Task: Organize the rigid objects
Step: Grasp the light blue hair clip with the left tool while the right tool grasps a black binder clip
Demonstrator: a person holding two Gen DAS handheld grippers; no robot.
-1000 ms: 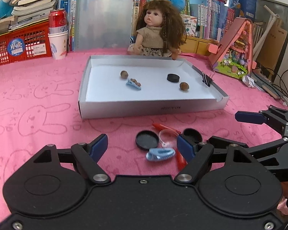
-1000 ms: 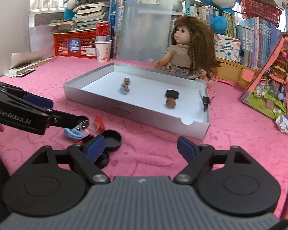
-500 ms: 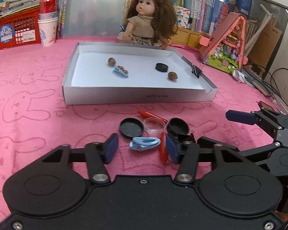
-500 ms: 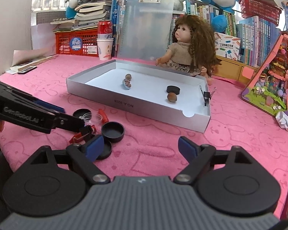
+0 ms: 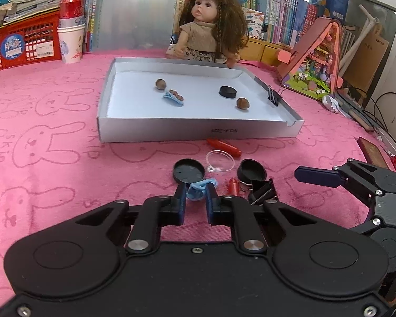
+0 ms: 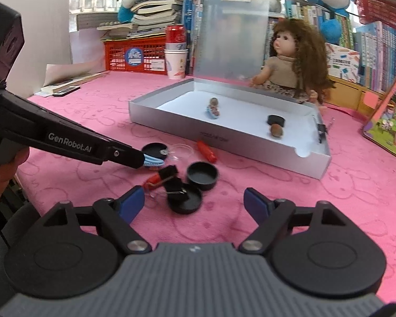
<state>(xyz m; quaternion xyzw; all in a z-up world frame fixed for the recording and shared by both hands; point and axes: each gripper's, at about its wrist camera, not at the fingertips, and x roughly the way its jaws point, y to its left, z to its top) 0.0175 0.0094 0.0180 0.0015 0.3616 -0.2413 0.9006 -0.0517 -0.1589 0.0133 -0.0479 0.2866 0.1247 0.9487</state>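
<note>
L gripper (image 5: 195, 194) has just been closing & is now clenched on the blue clip (image 5: 201, 188), which lies on the pink counter (image 5: 52, 137) just in front of the tray (image 5: 198, 132), beside a black lid (image 5: 188, 170). R gripper (image 6: 194, 202) is released, jaws wide, nothing between them, near a binder clip (image 6: 171, 178) & caps. The blue clip looks light, stiff plastic, prob. slick; pinching across its narrow middle seems best, as its rounded ends could squirt out.
</note>
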